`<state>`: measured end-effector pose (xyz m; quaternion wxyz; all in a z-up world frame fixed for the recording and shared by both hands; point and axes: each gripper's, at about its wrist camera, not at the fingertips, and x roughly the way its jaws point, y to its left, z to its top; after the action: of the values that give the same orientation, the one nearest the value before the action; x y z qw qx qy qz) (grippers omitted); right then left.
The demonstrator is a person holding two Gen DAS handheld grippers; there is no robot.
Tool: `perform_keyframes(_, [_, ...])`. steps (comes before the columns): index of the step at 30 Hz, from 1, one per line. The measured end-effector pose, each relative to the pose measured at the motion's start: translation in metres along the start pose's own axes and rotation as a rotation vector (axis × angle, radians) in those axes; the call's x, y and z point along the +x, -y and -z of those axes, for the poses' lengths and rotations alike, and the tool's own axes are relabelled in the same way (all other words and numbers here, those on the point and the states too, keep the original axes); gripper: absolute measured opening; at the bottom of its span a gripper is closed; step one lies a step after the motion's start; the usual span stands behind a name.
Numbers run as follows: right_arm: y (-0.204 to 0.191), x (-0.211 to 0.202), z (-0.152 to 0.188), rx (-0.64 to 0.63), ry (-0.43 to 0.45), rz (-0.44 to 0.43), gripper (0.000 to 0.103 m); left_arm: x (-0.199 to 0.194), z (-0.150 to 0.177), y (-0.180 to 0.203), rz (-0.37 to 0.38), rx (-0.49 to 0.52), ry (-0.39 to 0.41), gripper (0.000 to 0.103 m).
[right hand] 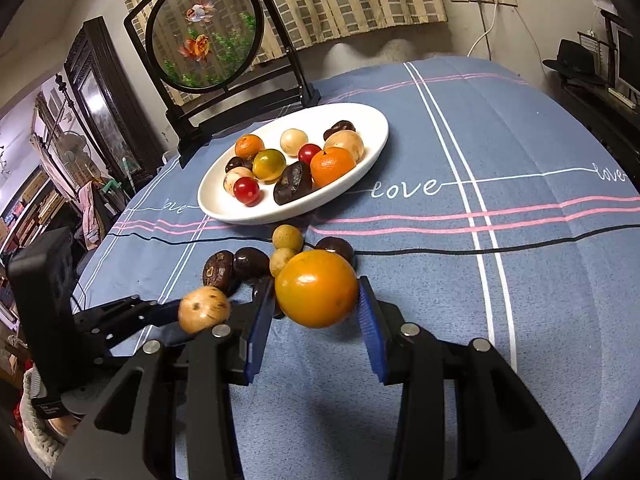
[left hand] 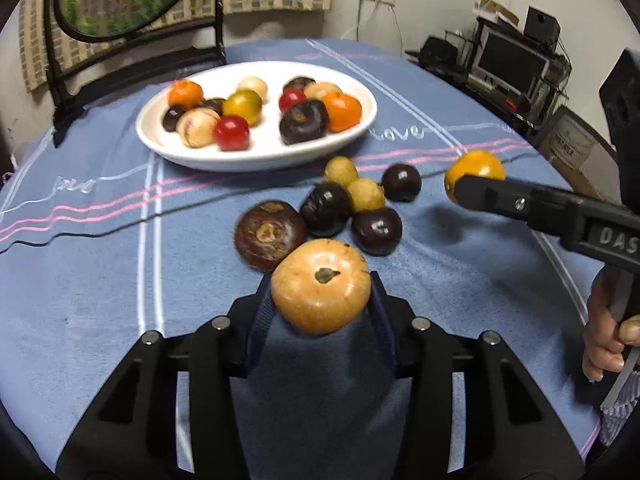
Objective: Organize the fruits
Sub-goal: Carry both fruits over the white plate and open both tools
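We see the blue-clothed bench (right hand: 520, 140) with a white plate (right hand: 372, 152) at its far side, filled with mixed fruits. Near of it, loose dark and yellow fruits (left hand: 352, 208) cluster. Our right gripper (right hand: 318, 300) has its fingers (right hand: 370, 328) clamped on an orange (right hand: 316, 294). Our left gripper (left hand: 322, 292) squeezes a tan fruit (left hand: 320, 286) between its fingers (left hand: 262, 320), to the orange's left.

A blue tablecloth (right hand: 520, 280) with white, pink and black stripes carries a white plate (right hand: 372, 148) at centre frame holding orange, red, tan and dark brown fruits. Black grippers have blue pads (right hand: 256, 332).
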<state>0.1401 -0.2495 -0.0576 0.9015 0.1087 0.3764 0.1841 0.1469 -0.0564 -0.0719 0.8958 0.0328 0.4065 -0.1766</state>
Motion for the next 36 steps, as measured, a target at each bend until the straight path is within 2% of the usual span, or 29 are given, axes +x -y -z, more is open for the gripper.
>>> perform_keyframes(8, [0.000, 0.000, 0.001, 0.000, 0.001, 0.009, 0.042, -0.026, -0.006, -0.019, -0.060, -0.073, 0.091, 0.046])
perform_keyframes(13, [-0.003, -0.004, -0.002, -0.006, 0.024, 0.008, 0.042, -0.034, -0.033, -0.036, -0.074, -0.109, 0.116, 0.046])
perform_keyframes(18, [-0.011, -0.005, -0.026, -0.031, 0.032, -0.008, 0.042, -0.027, -0.069, -0.039, -0.098, -0.078, 0.127, 0.046])
perform_keyframes(21, [-0.016, 0.001, -0.053, -0.068, 0.042, 0.026, 0.042, -0.016, -0.090, -0.039, -0.104, -0.064, 0.136, 0.046])
perform_keyframes(26, [-0.015, 0.034, -0.099, -0.076, 0.040, 0.054, 0.042, 0.014, -0.122, -0.055, -0.117, -0.092, 0.134, 0.046])
perform_keyframes(30, [-0.015, 0.071, -0.121, -0.073, 0.009, 0.046, 0.042, 0.041, -0.140, -0.079, -0.112, -0.146, 0.104, 0.046])
perform_keyframes(36, [-0.019, 0.130, -0.142, -0.091, -0.053, 0.050, 0.042, 0.071, -0.145, -0.089, -0.104, -0.143, 0.062, 0.047])
